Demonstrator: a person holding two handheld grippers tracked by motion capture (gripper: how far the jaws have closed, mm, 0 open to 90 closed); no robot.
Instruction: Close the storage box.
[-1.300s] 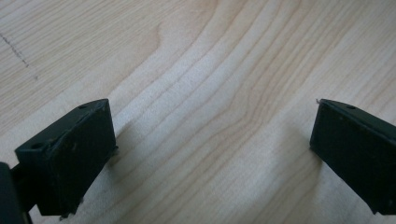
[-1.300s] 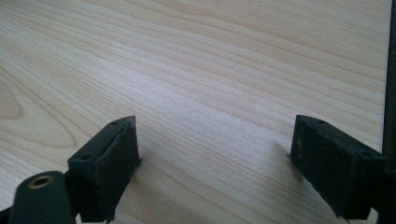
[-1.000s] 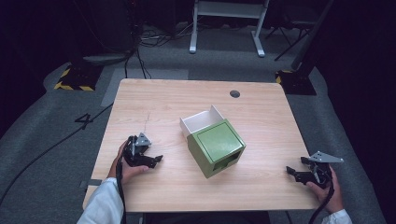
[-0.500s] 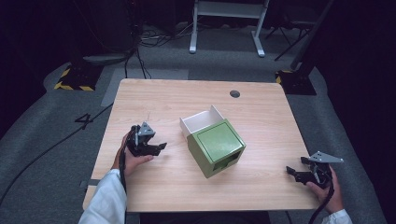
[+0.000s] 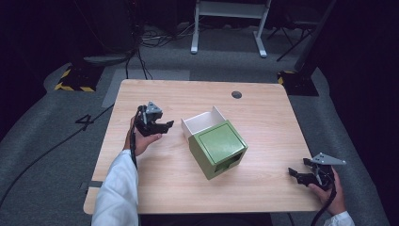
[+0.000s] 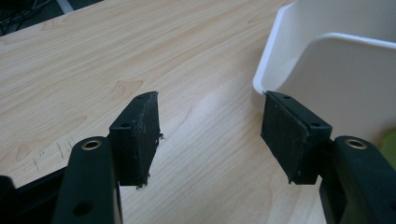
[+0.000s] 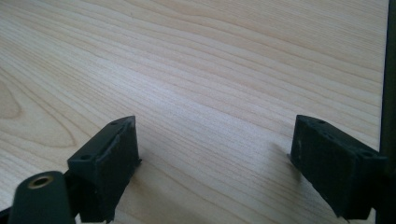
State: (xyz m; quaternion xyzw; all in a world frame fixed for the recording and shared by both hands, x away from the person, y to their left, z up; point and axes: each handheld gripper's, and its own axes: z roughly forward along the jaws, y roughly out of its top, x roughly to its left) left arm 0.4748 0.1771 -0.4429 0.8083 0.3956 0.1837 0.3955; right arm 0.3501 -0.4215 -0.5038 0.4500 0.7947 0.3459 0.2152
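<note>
Left gripper (image 5: 162, 127) wide open, empty, just beside white drawer (image 5: 203, 123) sticking out of green box (image 5: 219, 147) mid-tabletop. Likely grabbing drawer wall: straddle rim squarely. Right gripper (image 5: 301, 174) open, empty, near right edge.

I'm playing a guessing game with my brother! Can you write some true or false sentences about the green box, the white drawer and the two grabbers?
1. The white drawer sticks out of the green box. True.
2. The left gripper is shut on the drawer. False: its jaws are open, and the drawer's rim sits just beyond one jaw.
3. The right gripper is near the table's right edge, away from the box. True.
4. The right gripper holds a ball. False: its jaws are open with bare wood between them.
5. The box is red. False: it is green.
</note>
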